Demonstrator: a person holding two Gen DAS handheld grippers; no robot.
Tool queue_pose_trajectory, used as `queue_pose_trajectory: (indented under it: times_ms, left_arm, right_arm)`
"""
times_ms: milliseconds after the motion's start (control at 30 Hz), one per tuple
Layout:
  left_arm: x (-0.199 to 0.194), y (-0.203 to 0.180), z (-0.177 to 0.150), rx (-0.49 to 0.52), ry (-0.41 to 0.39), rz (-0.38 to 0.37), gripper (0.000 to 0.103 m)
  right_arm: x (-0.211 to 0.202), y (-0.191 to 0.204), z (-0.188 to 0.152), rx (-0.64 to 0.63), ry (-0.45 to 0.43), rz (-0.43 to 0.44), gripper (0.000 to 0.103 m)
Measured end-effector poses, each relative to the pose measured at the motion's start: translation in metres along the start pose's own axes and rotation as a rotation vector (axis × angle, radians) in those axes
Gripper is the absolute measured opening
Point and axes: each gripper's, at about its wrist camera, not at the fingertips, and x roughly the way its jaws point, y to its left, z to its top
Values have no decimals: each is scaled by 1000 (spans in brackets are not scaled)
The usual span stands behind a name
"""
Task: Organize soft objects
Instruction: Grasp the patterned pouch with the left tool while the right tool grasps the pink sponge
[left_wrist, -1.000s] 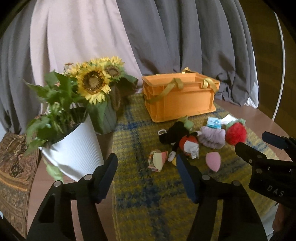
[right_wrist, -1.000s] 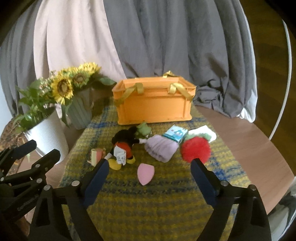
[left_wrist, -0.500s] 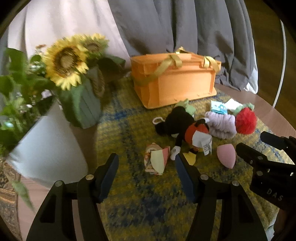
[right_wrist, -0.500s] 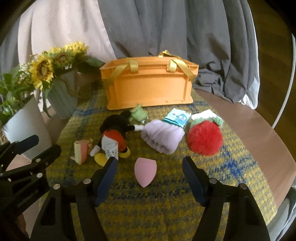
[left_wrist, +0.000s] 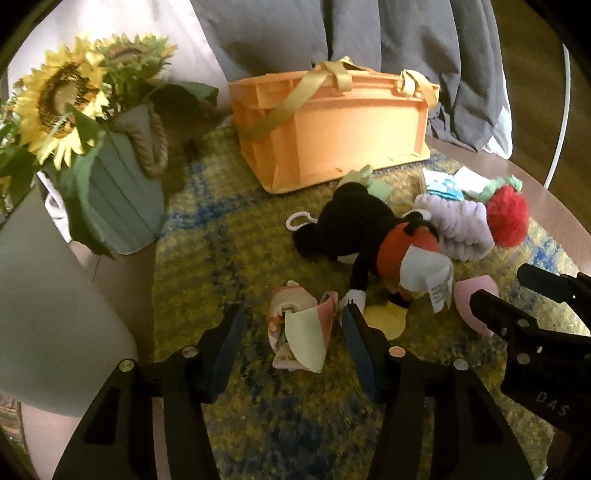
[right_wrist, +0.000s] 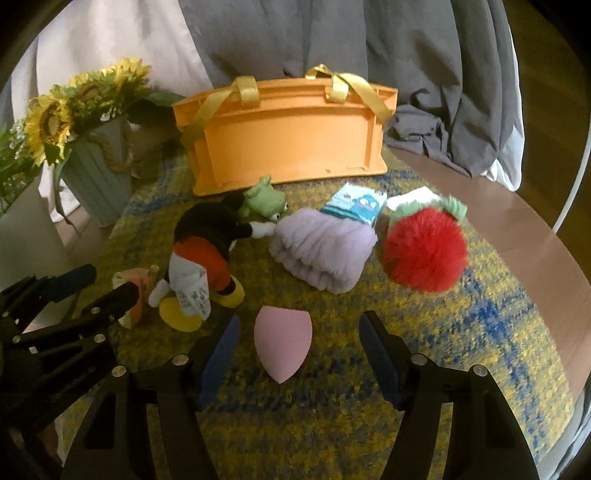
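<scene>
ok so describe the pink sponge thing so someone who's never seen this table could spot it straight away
Start at the orange plastic crate with yellow ribbon handles at the back of the yellow and blue woven mat, then come forward past the row of plush toys. The smooth pink teardrop-shaped sponge lies alone at the front, between the open fingers of the right gripper. It is the only smooth, plain, single-coloured piece.

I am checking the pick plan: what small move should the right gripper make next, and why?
Probably ease the right gripper slightly forward and close. The pink makeup sponge lies on the yellow-blue mat, its tip already between the open fingers, with nothing else touching it.
</scene>
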Motion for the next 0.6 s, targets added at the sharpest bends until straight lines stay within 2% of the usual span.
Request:
queue_pose_trajectory:
  times_ms: [200, 333, 400, 600]
  left_arm:
    - [13, 4, -1, -1, 30, -17, 49]
    - [20, 5, -1, -2, 49, -45, 41]
    - [22, 5, -1, -5, 49, -47, 41]
    - [19, 8, -2, -18, 40, -62, 35]
  right_arm:
    - [11, 4, -3, 3, 31, 1, 60]
    - [15, 4, -2, 9, 43, -1, 56]
    - [16, 5, -3, 3, 46, -11, 55]
    - [18, 8, -2, -14, 58, 6, 41]
